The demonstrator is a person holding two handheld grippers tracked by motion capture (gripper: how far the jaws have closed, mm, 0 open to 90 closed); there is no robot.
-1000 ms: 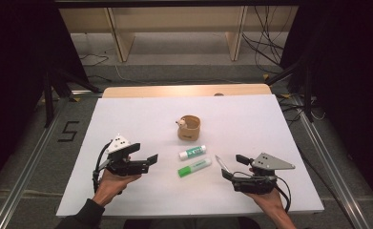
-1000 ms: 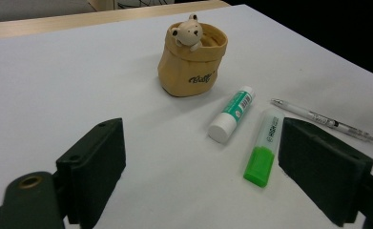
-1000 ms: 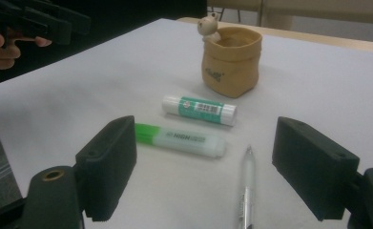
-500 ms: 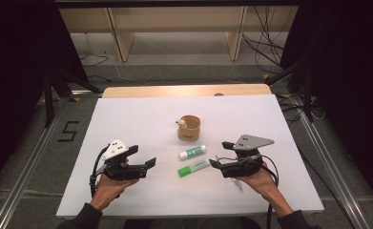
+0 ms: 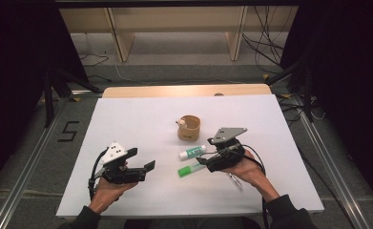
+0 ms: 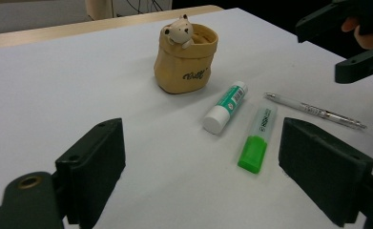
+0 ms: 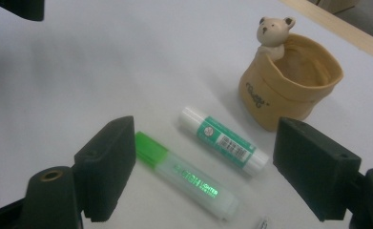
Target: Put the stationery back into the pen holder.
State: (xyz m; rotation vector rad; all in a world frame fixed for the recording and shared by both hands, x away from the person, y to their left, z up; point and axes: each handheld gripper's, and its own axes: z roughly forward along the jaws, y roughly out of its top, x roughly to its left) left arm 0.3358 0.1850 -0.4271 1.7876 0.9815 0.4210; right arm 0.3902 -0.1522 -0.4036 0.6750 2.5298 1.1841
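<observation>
while both grippers are held low over the white bench point(image 5: 141, 119), nothing is gripped by either. the right gripper point(image 5: 204, 161) is seen right of centre in the high view, its fingers spread wide and aimed at the highlighter point(image 5: 191, 168) and the glue stick point(image 5: 192, 152), which lie just beside each other at the middle of the frame. in the right gripper view the highlighter point(image 7: 186, 175) lies between the two black fingers point(image 7: 105, 167), its green cap next to the left one; whether it is touched cannot be told. the glue stick point(image 7: 222, 140) lies just above it, apart, and the pot point(image 7: 289, 86) with a small bear on its rim stands at the upper right. the left gripper point(image 5: 143, 167) is at the lower left of the high view, well apart from the things, its fingers also wide open. in the left gripper view the pot point(image 6: 186, 59) stands at upper centre, the glue stick point(image 6: 225, 107) and highlighter point(image 6: 258, 138) right of centre, and a pen point(image 6: 315, 110) lies farther right, near the right gripper point(image 6: 341, 52) at the upper right corner.
</observation>
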